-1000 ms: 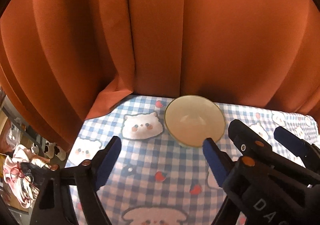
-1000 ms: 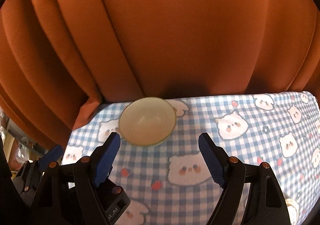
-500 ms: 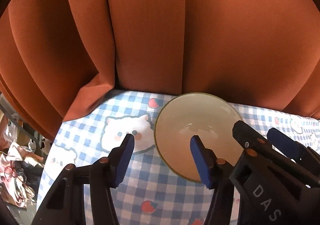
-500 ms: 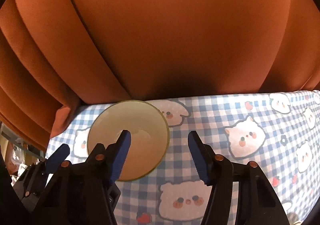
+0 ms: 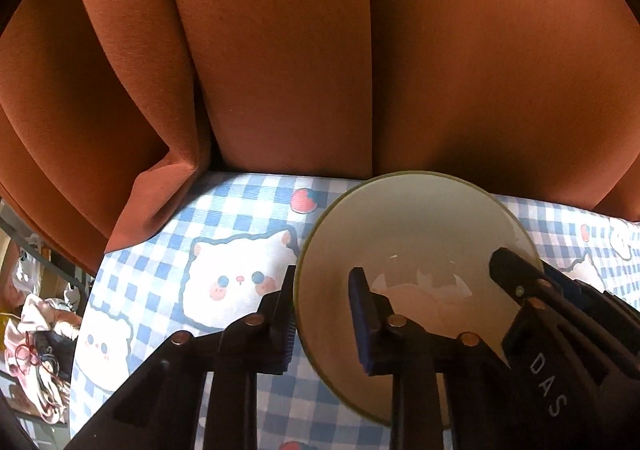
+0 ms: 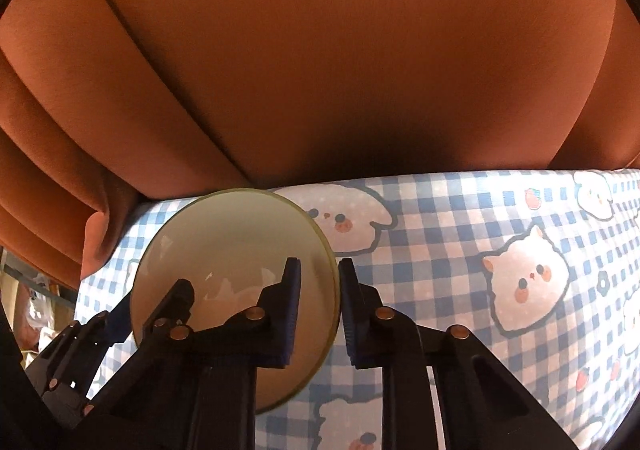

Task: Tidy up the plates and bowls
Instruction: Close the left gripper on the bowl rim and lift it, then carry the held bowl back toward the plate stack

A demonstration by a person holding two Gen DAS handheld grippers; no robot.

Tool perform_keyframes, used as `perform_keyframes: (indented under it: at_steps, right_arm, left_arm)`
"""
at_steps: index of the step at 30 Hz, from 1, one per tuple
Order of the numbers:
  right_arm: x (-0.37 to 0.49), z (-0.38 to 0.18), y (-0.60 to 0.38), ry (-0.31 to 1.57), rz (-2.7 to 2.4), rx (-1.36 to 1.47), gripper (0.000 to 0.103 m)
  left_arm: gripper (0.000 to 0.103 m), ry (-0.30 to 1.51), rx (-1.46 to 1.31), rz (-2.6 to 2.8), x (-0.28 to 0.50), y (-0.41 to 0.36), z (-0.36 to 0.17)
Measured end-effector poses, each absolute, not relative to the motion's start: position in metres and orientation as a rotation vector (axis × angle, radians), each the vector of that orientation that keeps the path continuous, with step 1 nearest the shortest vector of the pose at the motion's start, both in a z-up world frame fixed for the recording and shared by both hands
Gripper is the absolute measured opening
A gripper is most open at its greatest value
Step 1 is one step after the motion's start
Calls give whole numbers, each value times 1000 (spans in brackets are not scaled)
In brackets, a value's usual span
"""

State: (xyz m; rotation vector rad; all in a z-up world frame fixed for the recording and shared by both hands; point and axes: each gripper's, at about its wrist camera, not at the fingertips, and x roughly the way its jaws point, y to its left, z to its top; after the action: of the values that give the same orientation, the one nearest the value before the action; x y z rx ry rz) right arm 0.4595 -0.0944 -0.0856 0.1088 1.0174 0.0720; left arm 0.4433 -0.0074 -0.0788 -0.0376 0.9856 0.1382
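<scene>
A cream bowl with a thin olive-green rim stands upright near the far left corner of the counter, on a blue-and-white checked cloth printed with cartoon animal faces and strawberries. Rust-orange curtains hang in folds just beyond the far edge, one fold resting on the cloth's far left corner.

The left claw straddles the bowl's left wall: one blue-padded finger lies outside the rim, the other inside the basin. Its jaws have just been closing and now pinch that wall between them.

The right claw takes the opposite, right wall in the same way, one pad inside the basin and one outside against the rim. Its jaws have likewise just been closing and now clamp the wall.

Each claw's black frame appears in the other's view, on the far side of the bowl. Clutter of pale fabric lies below the counter's left edge, too blurred to identify.
</scene>
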Motion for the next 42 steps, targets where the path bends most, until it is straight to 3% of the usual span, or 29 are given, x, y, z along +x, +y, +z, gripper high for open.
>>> perform_keyframes:
  at_steps: [17, 42]
  right_arm:
    - [459, -82, -90, 1019, 65, 66, 17]
    - [352, 23, -82, 897, 20, 86, 17]
  left_arm:
    - [19, 990, -35, 119, 439, -4, -68]
    - [19, 875, -33, 57, 342, 9, 31]
